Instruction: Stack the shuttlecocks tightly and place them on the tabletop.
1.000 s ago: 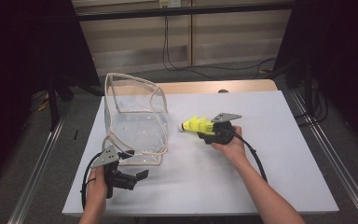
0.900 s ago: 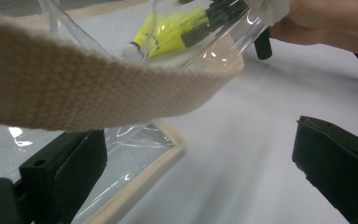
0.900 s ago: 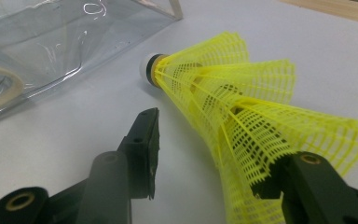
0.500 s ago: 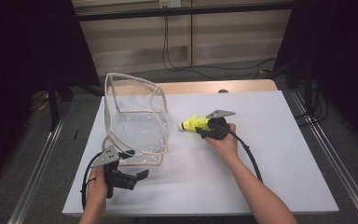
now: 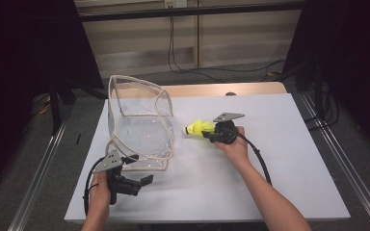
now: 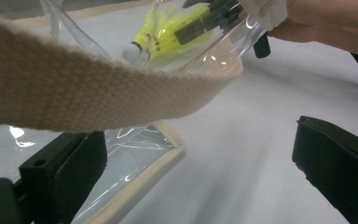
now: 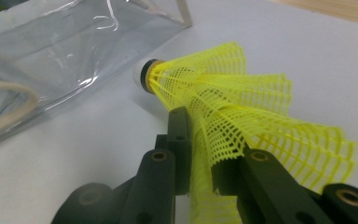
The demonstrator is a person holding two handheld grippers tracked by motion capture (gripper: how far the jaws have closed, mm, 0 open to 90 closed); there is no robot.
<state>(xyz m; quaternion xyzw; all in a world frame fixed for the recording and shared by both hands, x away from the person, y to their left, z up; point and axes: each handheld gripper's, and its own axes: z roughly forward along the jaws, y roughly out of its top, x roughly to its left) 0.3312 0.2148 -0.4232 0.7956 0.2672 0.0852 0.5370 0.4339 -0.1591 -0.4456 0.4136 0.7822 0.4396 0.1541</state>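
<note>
A yellow mesh shuttlecock (image 5: 198,128) with a white cork tip sits in my right gripper (image 5: 209,134), just right of the clear plastic bag (image 5: 139,125) with beige trim. In the right gripper view the gripper (image 7: 203,144) pinches the squashed skirt of the shuttlecock (image 7: 233,93); its jaws have just been closing on it, cork pointing at the bag (image 7: 65,51). My left gripper (image 5: 143,182) rests open by the bag's front corner. In its own view the left gripper (image 6: 200,158) stands wide, the bag's beige strap (image 6: 74,93) hanging before it, the shuttlecock (image 6: 168,32) visible through the plastic.
The white table top (image 5: 279,159) runs wide to the right and front of the right hand. A wooden strip (image 5: 250,89) lies along the far edge. Black cables trail from both grippers. Metal rails flank the table on the floor.
The right gripper's jaws have drawn together on the shuttlecock's skirt, which now looks narrower and flattened. The left gripper and the bag have stayed put.
</note>
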